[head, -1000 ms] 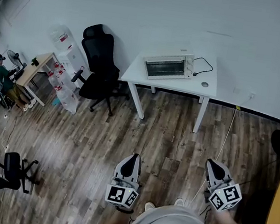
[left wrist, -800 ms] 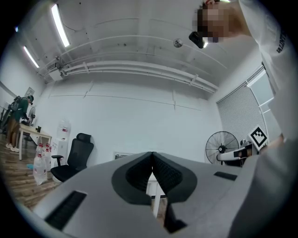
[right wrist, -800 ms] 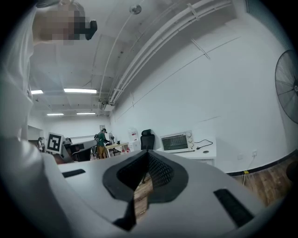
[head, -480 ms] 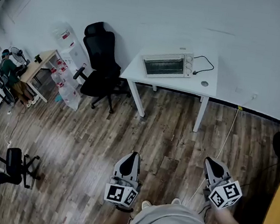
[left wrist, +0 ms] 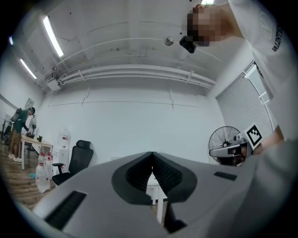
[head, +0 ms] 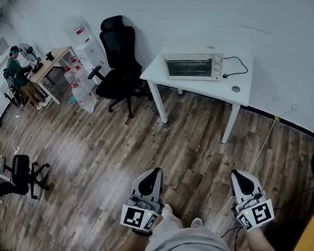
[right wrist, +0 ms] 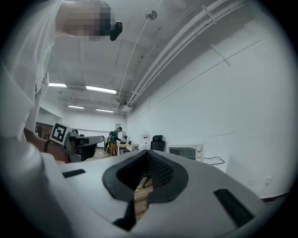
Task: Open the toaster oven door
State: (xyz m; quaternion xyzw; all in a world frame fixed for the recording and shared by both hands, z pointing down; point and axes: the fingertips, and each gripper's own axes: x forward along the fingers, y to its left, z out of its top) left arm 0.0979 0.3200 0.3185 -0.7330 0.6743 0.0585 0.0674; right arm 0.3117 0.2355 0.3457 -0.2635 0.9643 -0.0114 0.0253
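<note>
Fingers [left wrist: 164,173] together, left gripper [head: 152,174], right gripper [head: 238,177]; toaster oven door [head: 186,67] closed.

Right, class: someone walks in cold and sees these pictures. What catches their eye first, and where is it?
The toaster oven, door shut, sits on a white table against the far wall, a black office chair to its left. Nearest the camera, the left tool and right tool hang shut and empty over the wooden floor, far from the oven.
</note>
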